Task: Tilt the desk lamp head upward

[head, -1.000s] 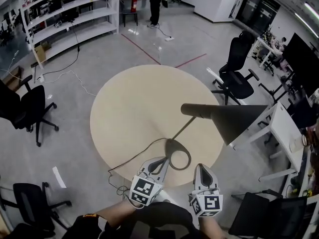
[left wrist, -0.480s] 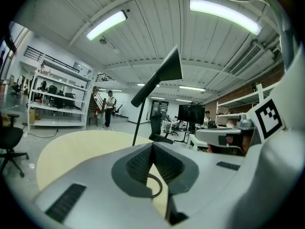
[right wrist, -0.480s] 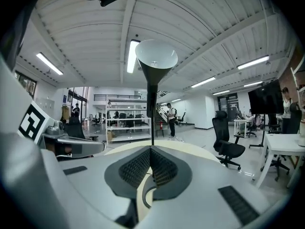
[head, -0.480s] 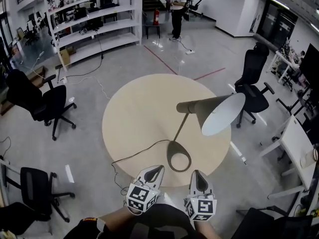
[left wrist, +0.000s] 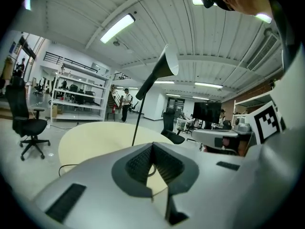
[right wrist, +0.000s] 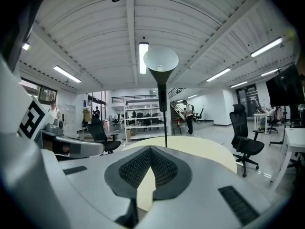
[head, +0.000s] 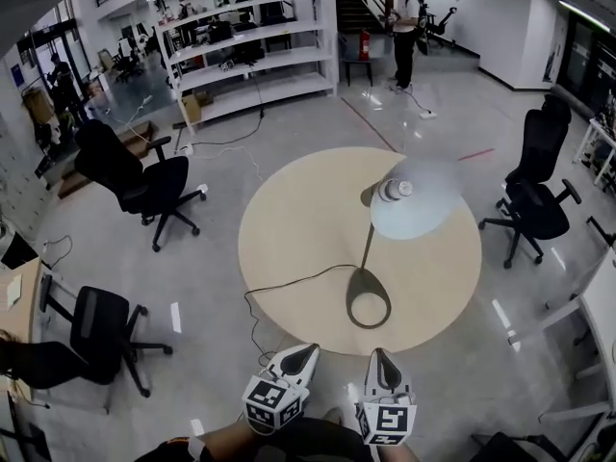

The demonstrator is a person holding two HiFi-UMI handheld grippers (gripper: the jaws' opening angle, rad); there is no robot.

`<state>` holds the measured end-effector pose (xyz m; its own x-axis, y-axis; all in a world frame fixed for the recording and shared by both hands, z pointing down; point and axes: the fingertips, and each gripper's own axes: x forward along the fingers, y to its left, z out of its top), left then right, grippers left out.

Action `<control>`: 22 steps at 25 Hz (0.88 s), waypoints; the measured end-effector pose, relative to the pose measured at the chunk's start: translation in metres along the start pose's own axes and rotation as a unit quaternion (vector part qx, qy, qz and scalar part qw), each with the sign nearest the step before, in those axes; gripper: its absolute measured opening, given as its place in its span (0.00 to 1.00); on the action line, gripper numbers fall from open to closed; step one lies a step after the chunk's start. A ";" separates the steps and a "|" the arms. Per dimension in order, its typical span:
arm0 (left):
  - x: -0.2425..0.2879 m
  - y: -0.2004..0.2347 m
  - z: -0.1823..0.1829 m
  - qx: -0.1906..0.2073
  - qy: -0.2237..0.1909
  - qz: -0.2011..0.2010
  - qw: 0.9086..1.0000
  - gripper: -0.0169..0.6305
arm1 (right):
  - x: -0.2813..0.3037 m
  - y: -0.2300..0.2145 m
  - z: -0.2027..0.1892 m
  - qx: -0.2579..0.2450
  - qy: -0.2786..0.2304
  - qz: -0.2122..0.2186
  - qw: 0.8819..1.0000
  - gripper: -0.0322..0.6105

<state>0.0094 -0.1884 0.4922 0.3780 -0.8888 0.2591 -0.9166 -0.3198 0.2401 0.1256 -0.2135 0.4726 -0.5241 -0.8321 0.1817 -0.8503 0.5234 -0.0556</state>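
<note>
The desk lamp stands on the round beige table (head: 298, 219), its ring base (head: 369, 308) near the front edge and a thin stem (head: 366, 248) rising from it. The lamp head (head: 414, 205) opens upward, its bulb showing in the head view. In the gripper views the lamp head (left wrist: 167, 66) (right wrist: 161, 61) flares wide toward the ceiling. My left gripper (head: 306, 352) (left wrist: 152, 146) and right gripper (head: 378, 356) (right wrist: 150, 149) hover side by side just off the table's near edge. Both are shut and hold nothing, well short of the lamp.
A black cable (head: 289, 282) runs from the lamp base over the table's left edge to the floor. Office chairs stand at the left (head: 144, 176), the lower left (head: 87, 340) and the right (head: 539, 200). White shelves (head: 250, 56) and a standing person (head: 404, 17) are far back.
The lamp head's mouth, seen pointing sideways to the right before, now faces up. Both grippers have drawn back from the base to beyond the table edge. The head view has risen.
</note>
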 end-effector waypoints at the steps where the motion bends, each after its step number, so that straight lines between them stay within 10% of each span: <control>1: -0.005 -0.005 -0.003 -0.001 0.000 0.008 1.000 0.10 | -0.004 0.001 0.001 -0.005 -0.003 0.009 1.000 0.07; 11: -0.066 0.010 0.002 0.010 -0.022 0.066 0.998 0.10 | -0.013 0.051 0.005 -0.019 -0.013 0.053 0.998 0.07; 22: -0.179 0.040 -0.010 0.041 -0.042 0.039 0.998 0.10 | -0.062 0.164 0.005 -0.046 -0.019 0.029 0.998 0.07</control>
<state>-0.0932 -0.0388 0.4650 0.2954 -0.9356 0.1934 -0.9518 -0.2706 0.1445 0.0188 -0.0773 0.4470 -0.5760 -0.8047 0.1438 -0.8106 0.5850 0.0260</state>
